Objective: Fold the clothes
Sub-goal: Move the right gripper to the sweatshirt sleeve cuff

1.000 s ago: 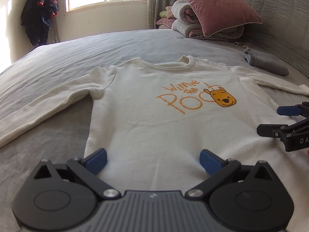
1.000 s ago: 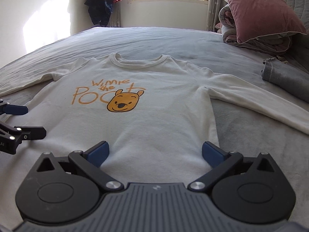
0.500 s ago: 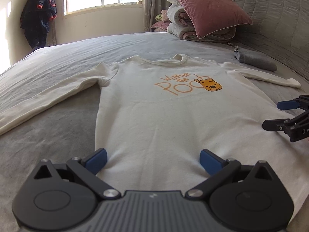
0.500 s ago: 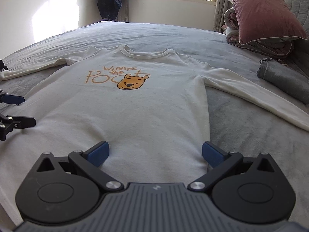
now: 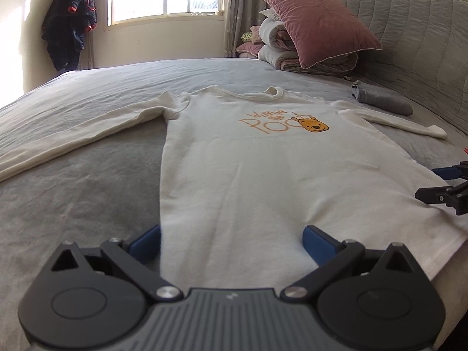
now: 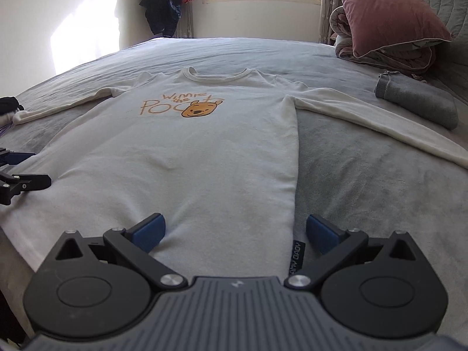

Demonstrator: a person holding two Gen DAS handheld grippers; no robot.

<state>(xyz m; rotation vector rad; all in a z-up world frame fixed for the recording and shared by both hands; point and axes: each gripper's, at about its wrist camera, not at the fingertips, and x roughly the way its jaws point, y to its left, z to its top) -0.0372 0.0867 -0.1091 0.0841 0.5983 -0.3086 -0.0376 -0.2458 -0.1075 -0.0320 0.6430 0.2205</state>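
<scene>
Grey bed (image 5: pixel 73 181) w/ white shirt (image 5: pixel 248 169) spread flat, front up, sleeves out. Pink pillow (image 5: pixel 318 20) at headboard. Left gripper (image 5: pixel 231 241) & right gripper (image 6: pixel 235 232) both spread wide at the hem corners, nothing gripped.

Lying flat on bed (image 5: pixel 87 193): shirt (image 5: pixel 263 175), sleeves spread sideways; folded cloth (image 6: pixel 418 102) right of it; pillow (image 6: pixel 386 8) behind.

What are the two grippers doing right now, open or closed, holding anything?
Left gripper: open, holding nothing, over the shirt hem.
Right gripper: open, holding nothing.
</scene>
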